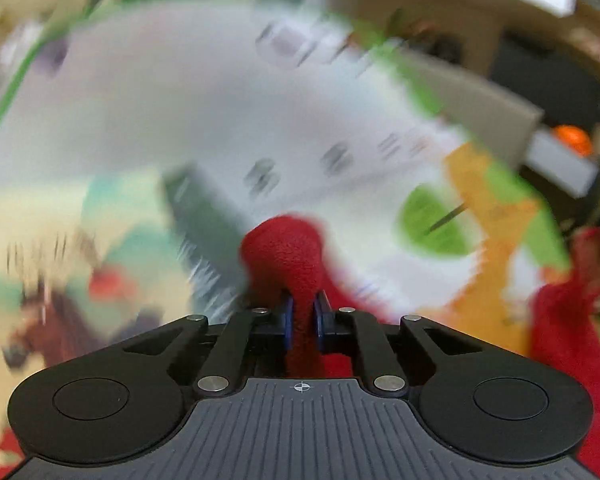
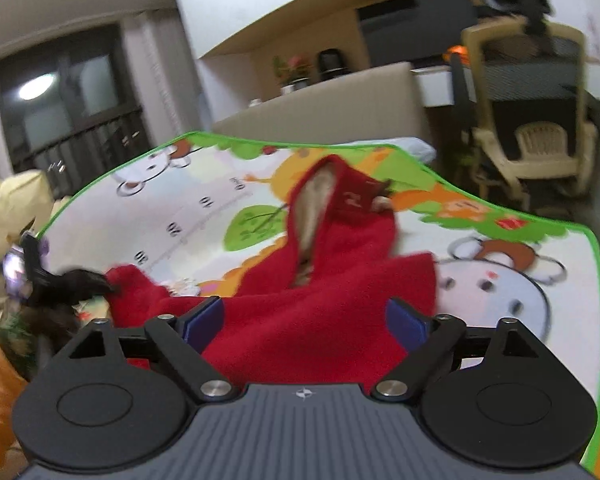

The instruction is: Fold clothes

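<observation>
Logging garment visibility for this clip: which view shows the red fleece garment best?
The right wrist view: the red fleece garment lies spread on the cartoon play mat, hood visible. The left wrist view shows only a bunched piece clamped in the left hand-held gripper, background blurred.

— From where is the left wrist view being taken?
— From just behind the left gripper (image 1: 302,312), being aimed close down at a blurred play mat (image 1: 160,112).
— And the right?
— From behind the right gripper (image 2: 304,320), being pointed across the mat (image 2: 500,272) toward a chair (image 2: 540,120).
— What is being shared?
— The mat and a red garment (image 2: 320,288).
</observation>
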`<state>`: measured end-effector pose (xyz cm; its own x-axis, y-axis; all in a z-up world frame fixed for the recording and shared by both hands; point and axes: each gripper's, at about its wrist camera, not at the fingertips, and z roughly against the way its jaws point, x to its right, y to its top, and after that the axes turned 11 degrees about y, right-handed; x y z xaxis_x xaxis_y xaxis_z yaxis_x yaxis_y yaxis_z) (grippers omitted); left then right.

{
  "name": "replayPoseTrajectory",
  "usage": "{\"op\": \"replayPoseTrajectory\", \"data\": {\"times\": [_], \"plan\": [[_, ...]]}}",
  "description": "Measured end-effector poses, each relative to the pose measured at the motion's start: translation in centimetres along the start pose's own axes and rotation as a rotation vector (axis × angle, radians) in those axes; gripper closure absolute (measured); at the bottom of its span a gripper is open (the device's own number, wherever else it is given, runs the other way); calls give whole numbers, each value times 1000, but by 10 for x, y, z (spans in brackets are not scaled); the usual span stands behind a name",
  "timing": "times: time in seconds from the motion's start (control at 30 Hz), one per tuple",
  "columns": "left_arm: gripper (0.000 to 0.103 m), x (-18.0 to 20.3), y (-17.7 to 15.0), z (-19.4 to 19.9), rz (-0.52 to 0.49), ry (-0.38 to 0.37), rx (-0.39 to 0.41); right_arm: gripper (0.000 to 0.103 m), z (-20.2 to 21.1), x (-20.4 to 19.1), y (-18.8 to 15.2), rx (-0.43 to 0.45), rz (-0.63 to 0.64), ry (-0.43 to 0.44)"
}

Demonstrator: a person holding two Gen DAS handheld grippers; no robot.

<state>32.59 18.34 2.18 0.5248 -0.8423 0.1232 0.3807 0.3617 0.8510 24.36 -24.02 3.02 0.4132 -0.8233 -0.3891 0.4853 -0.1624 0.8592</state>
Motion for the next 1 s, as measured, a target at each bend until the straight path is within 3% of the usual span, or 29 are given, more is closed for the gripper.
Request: {"op": "replayPoseTrajectory", "data": {"times": [0.1, 0.2, 0.27, 0.3, 0.33, 0.37, 0.4, 0.47, 0.57, 0.63, 0.77, 0.87, 0.9, 0.97, 1.0], "plan": [[91, 38, 26, 56, -67, -160, 153, 11, 3, 16, -2, 17, -57, -21], [90, 84, 26, 90, -135, -361, 171, 10, 7, 19, -3, 44, -78, -4], [84, 120, 7, 96, -212, -530, 101, 2, 7, 21, -5, 46, -92, -1], [70, 133, -7, 95, -252, -612, 41, 0, 6, 23, -6, 42, -103, -1], [63, 147, -23, 93, -293, -694, -31, 0, 2, 28, -9, 17, -144, 2], [50, 156, -37, 90, -329, -745, -93, 0, -2, 34, -12, -9, -187, 6], [45, 161, -50, 90, -365, -762, -132, 0, -7, 40, -15, -35, -230, 10], [37, 164, -72, 91, -432, -771, -174, 0, -15, 51, -21, -88, -316, 18], [8, 147, -77, 96, -450, -794, -167, 0, -31, 64, -30, -174, -407, 29], [7, 132, -74, 100, -448, -794, -143, 0, -38, 64, -33, -198, -423, 3], [5, 114, -67, 88, -437, -679, -100, 0, -49, 68, -21, -258, -501, -26], [4, 111, -67, 72, -421, -564, -125, 0, -51, 61, -15, -355, -442, -26], [4, 109, -66, 69, -419, -536, -127, 0, -46, 55, -12, -348, -411, -29], [4, 101, -62, 65, -414, -494, -120, 0, -18, 33, 2, -233, -228, -63], [4, 93, -57, 63, -401, -469, -111, 0, 1, 19, 11, -152, -87, -125]]}}
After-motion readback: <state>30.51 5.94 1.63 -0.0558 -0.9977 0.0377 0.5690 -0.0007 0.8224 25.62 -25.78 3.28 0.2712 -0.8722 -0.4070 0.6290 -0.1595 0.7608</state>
